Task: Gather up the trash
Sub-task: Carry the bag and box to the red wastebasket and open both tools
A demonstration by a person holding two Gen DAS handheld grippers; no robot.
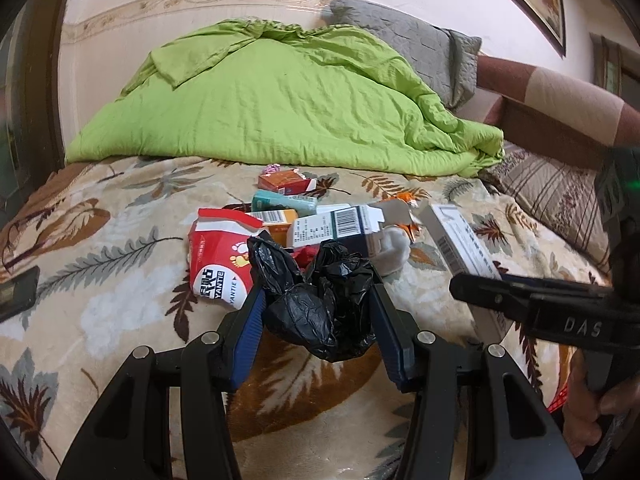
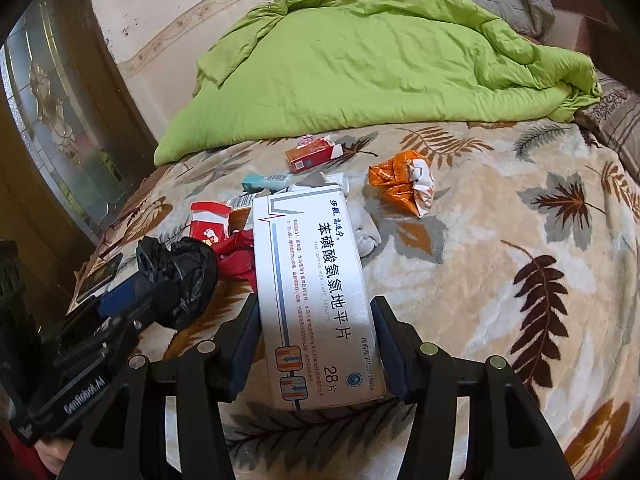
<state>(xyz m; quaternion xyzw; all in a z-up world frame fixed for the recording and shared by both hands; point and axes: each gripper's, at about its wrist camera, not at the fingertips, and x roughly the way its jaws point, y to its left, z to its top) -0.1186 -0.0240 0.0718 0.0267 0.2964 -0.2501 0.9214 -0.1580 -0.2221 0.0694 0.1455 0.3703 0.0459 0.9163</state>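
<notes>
- Two grippers work over a bed covered by a leaf-patterned blanket (image 1: 100,312), each one clamped on a piece of trash.
- Left gripper (image 1: 316,292): its blue-padded fingers (image 1: 250,320) press on both sides of a crumpled black plastic bag (image 1: 316,304), which bulges up between them and hangs just above the blanket. In the right wrist view the same bag (image 2: 180,272) shows at the left, held in that gripper (image 2: 132,300).
- Right gripper (image 2: 314,312): its jaws hold a long white medicine box (image 2: 312,288) by its long sides, the printed face up, the box pointing away toward the far side of the bed. From the left wrist view this box (image 1: 460,248) is at the right, with the right gripper (image 1: 464,288) beside it.
- Remaining trash lies in a loose heap in the middle of the blanket, beyond both grippers: a red-and-white packet (image 1: 220,260), a white carton with a barcode (image 1: 340,228), a teal box (image 1: 284,202) and, farthest, a small orange-red box (image 1: 286,182).
- A crumpled orange wrapper (image 2: 404,184) sits apart, to the right of the heap.
- A green quilt (image 1: 280,96) is piled along the far side of the bed, with a grey pillow (image 1: 420,48) behind it at the far right.
- A dark phone (image 1: 18,292) lies on the blanket at the left edge.
</notes>
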